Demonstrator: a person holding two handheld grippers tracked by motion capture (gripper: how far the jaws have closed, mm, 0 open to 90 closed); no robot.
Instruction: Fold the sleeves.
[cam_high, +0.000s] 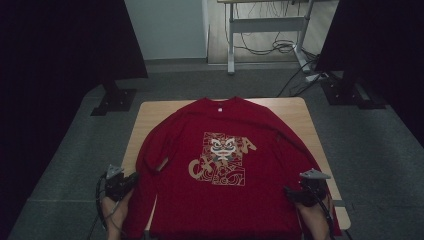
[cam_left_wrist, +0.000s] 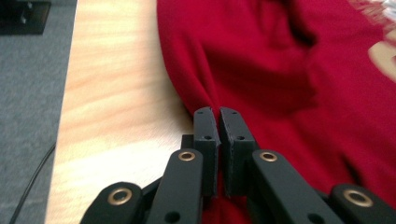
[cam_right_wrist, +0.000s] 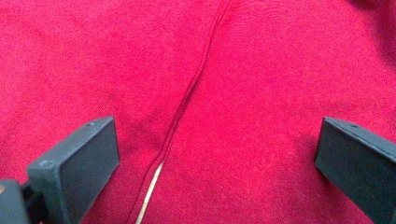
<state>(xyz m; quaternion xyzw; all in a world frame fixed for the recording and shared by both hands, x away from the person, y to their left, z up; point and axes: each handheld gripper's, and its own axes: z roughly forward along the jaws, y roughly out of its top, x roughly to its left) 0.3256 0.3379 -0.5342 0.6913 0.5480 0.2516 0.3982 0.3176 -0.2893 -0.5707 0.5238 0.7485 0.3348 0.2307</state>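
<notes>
Where forearms enter high view at bottom edge, left gripper (cam_high: 134, 178) sits at near left table edge, jaws pinched together on fold of left sleeve (cam_left_wrist: 205, 88) of red sweatshirt (cam_high: 220, 165). Right gripper (cam_high: 287, 190) at near right, jaws spread wide, cloth below, seam (cam_right_wrist: 187, 98) running between them; contact with cloth: cannot tell. Sweatshirt lies flat, front up, on wooden table (cam_high: 300, 112), hem nearest, gold print (cam_high: 222, 159) mid-chest, collar at far edge. Beyond: grey carpet, desk legs, cables.
</notes>
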